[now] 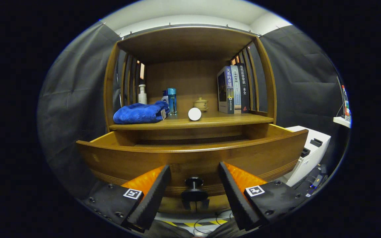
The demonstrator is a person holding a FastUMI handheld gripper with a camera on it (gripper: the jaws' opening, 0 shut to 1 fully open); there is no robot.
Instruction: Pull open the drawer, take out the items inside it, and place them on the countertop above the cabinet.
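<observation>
The curved-front brown wooden drawer (190, 158) stands pulled out from the wooden cabinet (190, 43), its front panel close ahead of the gripper (194, 185). The gripper's two fingers are spread wide apart, gripping nothing, and the drawer's small dark round knob (194, 189) sits right between them, touching neither. From this low angle the inside of the drawer is hidden behind its front rim, so I cannot tell what lies in it.

Above the drawer runs the wooden countertop (210, 121), inside the open alcove. Far left on it lies a crumpled blue towel (141, 113), with a small tag at its right end. Behind the towel, a white pump bottle (142, 94) stands upright near the slatted left side. Just right of the towel stands a translucent blue tumbler (172, 100), with what looks like a smaller white-and-blue container tucked against its left. Near the front edge at the middle sits a white round object (194, 114), a ball or a disc facing us. Behind it, a little to the right, a small tan lidded ceramic pot (201, 103). On the right, a row of upright books (232, 89) leans against the slatted right side.

Right of the cabinet, lower down, a white boxy appliance (309, 152), with dark cables beneath it. Yellow-and-black striped tape (190, 224) marks the floor under the fingers.
</observation>
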